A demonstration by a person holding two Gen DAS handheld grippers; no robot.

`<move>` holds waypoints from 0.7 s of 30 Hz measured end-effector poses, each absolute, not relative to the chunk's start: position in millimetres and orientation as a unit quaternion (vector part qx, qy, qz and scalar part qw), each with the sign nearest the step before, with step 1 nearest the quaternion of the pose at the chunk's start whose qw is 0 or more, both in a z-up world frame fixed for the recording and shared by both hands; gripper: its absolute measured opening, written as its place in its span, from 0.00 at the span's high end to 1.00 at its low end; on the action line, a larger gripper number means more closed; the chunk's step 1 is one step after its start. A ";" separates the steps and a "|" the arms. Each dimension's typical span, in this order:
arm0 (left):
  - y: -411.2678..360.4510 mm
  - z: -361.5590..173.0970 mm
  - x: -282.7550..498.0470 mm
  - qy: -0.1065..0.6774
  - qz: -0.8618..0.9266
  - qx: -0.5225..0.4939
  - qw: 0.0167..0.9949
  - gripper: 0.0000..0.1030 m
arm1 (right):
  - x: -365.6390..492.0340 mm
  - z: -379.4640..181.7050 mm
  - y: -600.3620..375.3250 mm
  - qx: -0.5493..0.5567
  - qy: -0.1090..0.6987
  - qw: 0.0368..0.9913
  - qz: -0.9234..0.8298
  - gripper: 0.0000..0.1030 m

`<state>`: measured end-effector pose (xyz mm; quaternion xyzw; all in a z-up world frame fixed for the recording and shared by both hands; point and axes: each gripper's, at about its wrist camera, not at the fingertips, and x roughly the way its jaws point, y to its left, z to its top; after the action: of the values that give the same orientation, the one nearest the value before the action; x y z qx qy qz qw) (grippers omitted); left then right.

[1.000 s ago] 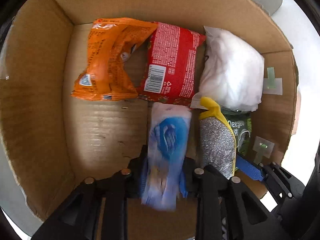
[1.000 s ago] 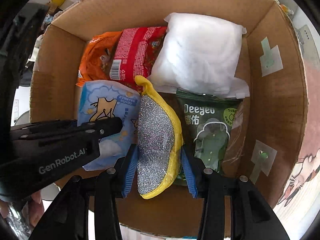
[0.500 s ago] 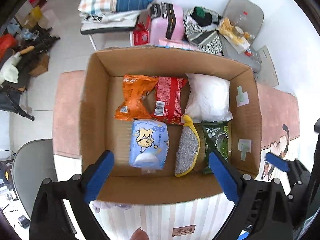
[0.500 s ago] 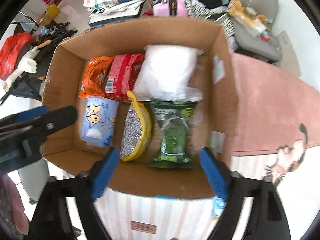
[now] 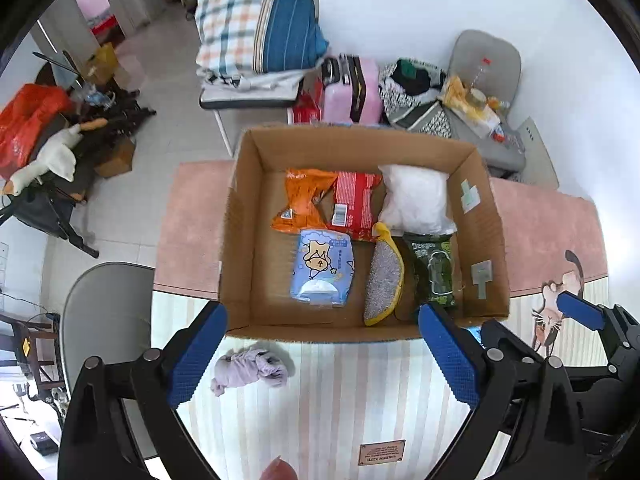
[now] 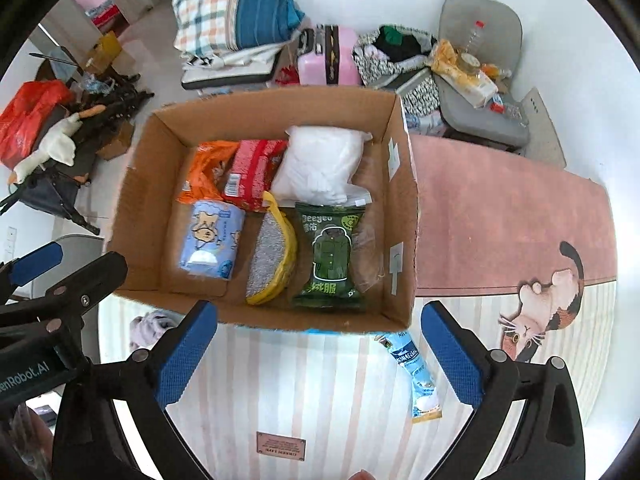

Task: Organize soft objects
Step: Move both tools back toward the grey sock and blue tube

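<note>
A cardboard box stands on the table. In it lie an orange packet, a red packet, a white pouch, a blue tissue pack, a silver-and-yellow scrubber and a green packet. My left gripper and my right gripper are both open and empty, held above the box's near side. A crumpled lilac cloth and a light blue sachet lie on the striped cloth in front of the box.
The table has a striped cloth and a pink mat with a cat print. Beyond it stand a grey chair, a pink suitcase and folded bedding. Another chair is at the left.
Both grippers let go of the tissue pack and the scrubber, opened wide and pulled up and back out of the box. Both items now lie in the box.
</note>
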<state>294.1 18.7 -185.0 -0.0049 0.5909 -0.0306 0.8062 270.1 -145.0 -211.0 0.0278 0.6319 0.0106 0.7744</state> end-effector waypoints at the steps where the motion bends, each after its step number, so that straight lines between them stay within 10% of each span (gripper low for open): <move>1: 18.7 -179.8 290.2 0.583 -0.028 -0.002 0.812 0.05 | 266.4 -206.5 -144.3 0.029 0.628 0.777 0.015 0.00; 10: 38.7 -175.5 234.7 0.549 0.050 -0.006 0.834 0.05 | 221.2 -183.2 -166.3 0.055 0.588 0.807 0.011 0.00; 21: -2.2 -312.3 198.3 0.658 0.071 0.011 0.749 0.05 | 163.9 -328.9 -280.7 0.114 0.692 0.709 -0.067 0.00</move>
<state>198.3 -2.2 -312.3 0.0109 0.6583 0.0706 0.7494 164.0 -280.7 -328.9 0.1142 0.6923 -0.0672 0.7093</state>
